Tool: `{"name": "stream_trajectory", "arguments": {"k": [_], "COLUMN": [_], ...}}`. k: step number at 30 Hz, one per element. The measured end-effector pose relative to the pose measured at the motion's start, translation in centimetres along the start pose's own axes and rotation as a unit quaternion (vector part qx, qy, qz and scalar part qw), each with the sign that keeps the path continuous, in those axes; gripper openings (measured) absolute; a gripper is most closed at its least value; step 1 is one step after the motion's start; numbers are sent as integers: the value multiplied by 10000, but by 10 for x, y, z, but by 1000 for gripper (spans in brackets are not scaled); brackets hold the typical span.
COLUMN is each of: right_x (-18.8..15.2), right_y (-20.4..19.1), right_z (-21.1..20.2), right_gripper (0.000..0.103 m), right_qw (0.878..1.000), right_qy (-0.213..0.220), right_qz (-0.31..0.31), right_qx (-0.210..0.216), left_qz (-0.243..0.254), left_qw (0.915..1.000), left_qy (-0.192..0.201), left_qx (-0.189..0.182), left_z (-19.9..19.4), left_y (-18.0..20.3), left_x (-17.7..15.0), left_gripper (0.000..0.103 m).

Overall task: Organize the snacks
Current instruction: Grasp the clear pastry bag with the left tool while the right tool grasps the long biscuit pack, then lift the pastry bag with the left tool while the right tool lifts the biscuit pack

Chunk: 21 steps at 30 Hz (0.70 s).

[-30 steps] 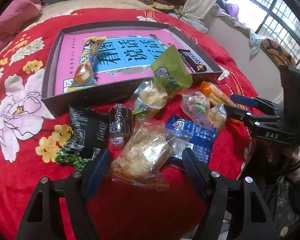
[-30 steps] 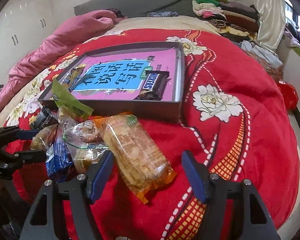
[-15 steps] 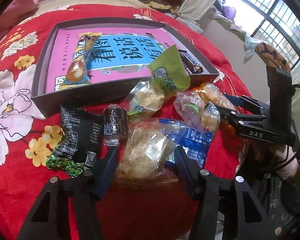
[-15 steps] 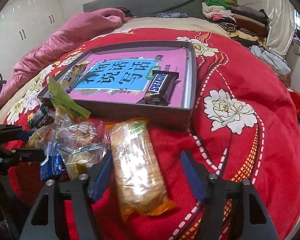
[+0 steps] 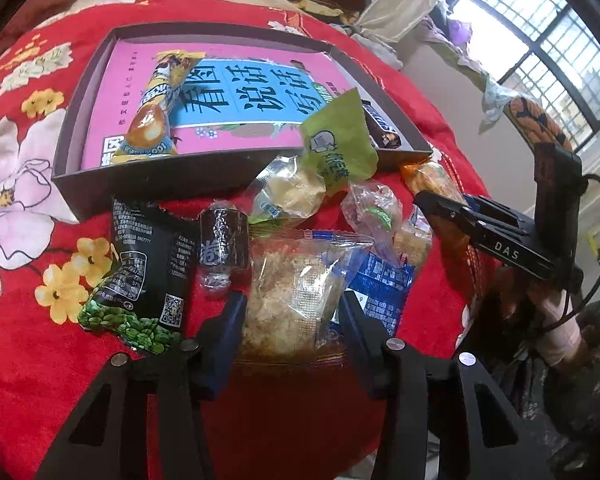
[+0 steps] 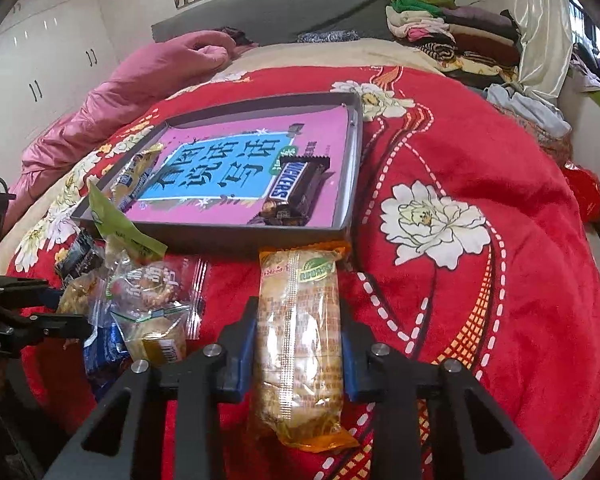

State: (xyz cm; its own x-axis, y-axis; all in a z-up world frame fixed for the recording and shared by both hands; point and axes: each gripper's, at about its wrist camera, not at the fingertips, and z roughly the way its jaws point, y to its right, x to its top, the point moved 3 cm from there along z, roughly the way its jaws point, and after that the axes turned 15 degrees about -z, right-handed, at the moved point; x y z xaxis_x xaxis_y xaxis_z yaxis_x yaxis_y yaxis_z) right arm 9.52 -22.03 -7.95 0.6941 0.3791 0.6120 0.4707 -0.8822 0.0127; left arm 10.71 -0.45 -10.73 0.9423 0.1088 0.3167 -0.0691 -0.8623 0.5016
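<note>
Snacks (image 5: 300,200) on red floral blanket (image 6: 480,160); both hand-held grippers closing on packets.

Plush red blanket (image 6: 480,152), glossy clear plastic wrappers (image 5: 292,300), matt cardboard tray (image 6: 220,232)

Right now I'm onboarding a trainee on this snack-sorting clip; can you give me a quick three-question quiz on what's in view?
1. True or false: the Snickers bar lies inside the tray.
2. Which snack sits between the jaws of the right gripper?
A. the long orange-wrapped cracker pack
B. the black pea bag
C. the green packet
3. Fill in: the left gripper has its jaws closing around a ____ bag of pale flaky snack.

Key: 1 true; 2 A; 3 clear
</note>
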Motion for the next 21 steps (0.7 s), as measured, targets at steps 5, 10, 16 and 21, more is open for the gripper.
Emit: {"name": "stream_trajectory", "arguments": {"k": [5, 10, 16, 21], "right_x": [4, 3, 6, 8], "right_y": [0, -1, -8, -14], "right_z": [-12, -15, -21, -27], "right_gripper": [35, 34, 34, 34], "right_qw": [9997, 9996, 9995, 9993], "right_qy": [233, 247, 320, 372], "right_qz": [89, 142, 47, 22], "right_qx": [48, 66, 10, -6], "left_qz": [-61, -189, -129, -145], "left_qw": [10000, 9998, 9997, 9992], "left_qy": [-4, 35, 223, 376], "left_qx": [35, 0, 5, -34], "left_z": [0, -4, -18, -30], "left_y": [2, 2, 6, 6], "left_x": [-1, -1, 0, 1], "left_gripper": [46, 44, 43, 43]}}
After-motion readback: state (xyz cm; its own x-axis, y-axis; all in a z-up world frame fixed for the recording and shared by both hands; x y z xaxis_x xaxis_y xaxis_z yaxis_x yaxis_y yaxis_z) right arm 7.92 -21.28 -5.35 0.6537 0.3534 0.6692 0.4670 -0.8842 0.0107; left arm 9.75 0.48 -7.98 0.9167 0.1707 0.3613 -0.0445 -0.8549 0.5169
